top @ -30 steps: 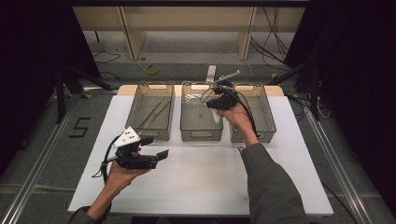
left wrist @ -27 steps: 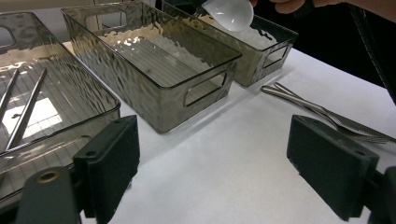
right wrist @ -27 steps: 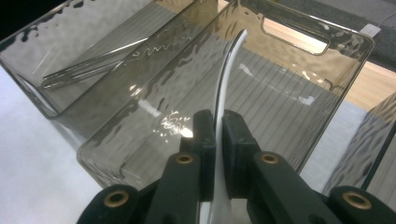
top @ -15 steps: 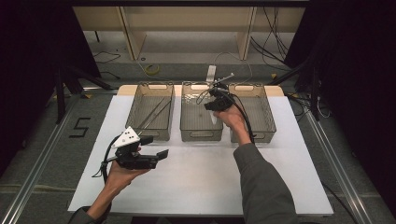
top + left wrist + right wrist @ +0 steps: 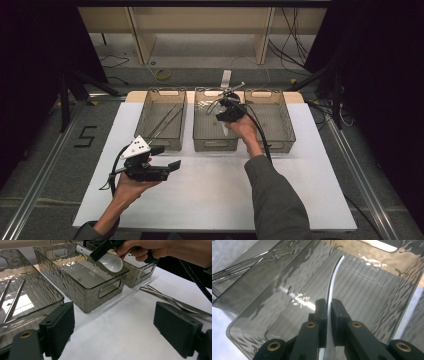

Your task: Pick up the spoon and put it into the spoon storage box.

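My right gripper (image 5: 227,107) hangs over the middle bin (image 5: 199,127) of three smoky see-through bins. It is shut on a white spoon (image 5: 333,280), seen edge-on between the pads, with the handle curving away above the bin's ribbed floor. From the left gripper view the spoon's bowl (image 5: 110,262) sits level with the middle bin's rim (image 5: 82,286), under the right gripper (image 5: 101,251). My left gripper (image 5: 167,156) is held above the table's front left, open with nothing between its jaws (image 5: 117,325).
The left bin (image 5: 150,122) holds thin metal sticks (image 5: 13,301). The right bin (image 5: 282,122) stands beside the middle one. A metal fork and knife (image 5: 172,301) lie on the white table top (image 5: 210,195) in front of the bins.
The right hand has sunk a little and shifted left with the spoon, closer over the middle bin. The left hand has stayed still.
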`<state>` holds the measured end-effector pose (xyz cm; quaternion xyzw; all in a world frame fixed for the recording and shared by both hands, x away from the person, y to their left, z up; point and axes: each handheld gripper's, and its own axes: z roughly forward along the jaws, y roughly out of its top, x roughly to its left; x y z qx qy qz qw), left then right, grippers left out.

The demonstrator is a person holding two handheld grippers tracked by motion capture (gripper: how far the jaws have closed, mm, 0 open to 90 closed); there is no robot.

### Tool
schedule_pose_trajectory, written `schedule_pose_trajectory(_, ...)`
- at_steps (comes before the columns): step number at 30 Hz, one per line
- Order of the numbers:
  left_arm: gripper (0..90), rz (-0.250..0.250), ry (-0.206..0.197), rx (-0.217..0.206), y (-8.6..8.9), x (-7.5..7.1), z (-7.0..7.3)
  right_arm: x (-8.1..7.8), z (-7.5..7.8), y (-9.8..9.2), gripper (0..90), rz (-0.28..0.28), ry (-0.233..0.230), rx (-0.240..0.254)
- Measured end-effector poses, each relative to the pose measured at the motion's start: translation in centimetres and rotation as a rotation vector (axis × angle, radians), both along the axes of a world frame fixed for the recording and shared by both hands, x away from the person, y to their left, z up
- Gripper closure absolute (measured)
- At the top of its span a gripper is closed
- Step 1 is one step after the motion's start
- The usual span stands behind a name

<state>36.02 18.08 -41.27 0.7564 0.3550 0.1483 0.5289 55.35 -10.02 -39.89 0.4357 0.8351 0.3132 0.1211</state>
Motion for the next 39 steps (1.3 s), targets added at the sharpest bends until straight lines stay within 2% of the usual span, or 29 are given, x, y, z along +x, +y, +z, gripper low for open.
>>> schedule_pose_trajectory(4,16.7,0.006,-0.003,-0.016,0.1,0.0,0.0,0.1,-0.4,0.3,85.3,0.003,0.008,-0.011)
schedule_pose_trajectory(13,16.7,0.005,-0.006,-0.014,0.1,0.0,0.1,0.2,-0.9,0.6,83.8,-0.006,0.007,-0.014)
schedule_pose_trajectory(14,16.7,0.005,-0.005,-0.014,0.1,0.0,0.1,0.3,-0.9,0.6,80.0,-0.008,0.005,-0.010)
schedule_pose_trajectory(16,16.7,0.004,-0.004,-0.015,0.1,0.0,0.0,0.3,-0.8,0.5,79.2,-0.005,0.006,0.016)
schedule_pose_trajectory(19,16.7,0.004,-0.003,-0.014,0.1,0.0,0.1,0.2,-0.6,0.6,72.8,0.012,0.003,0.006)
schedule_pose_trajectory(25,16.7,0.005,-0.002,-0.017,0.2,0.0,0.0,-0.1,0.0,0.0,61.6,0.015,0.015,0.028)
schedule_pose_trajectory(28,16.6,0.005,-0.002,-0.019,0.2,0.0,0.0,-0.6,0.6,-0.4,50.8,0.026,0.018,0.040)
schedule_pose_trajectory(30,16.6,0.006,-0.002,-0.019,0.2,0.0,0.1,-1.1,1.1,-0.8,46.7,0.045,0.016,0.053)
schedule_pose_trajectory(33,16.7,0.003,-0.002,-0.017,0.2,0.0,0.0,-2.1,1.7,-1.4,43.8,0.068,0.001,0.086)
schedule_pose_trajectory(39,16.6,0.008,-0.002,-0.021,0.2,0.0,0.0,-4.6,2.1,-2.7,42.2,0.154,-0.016,0.098)
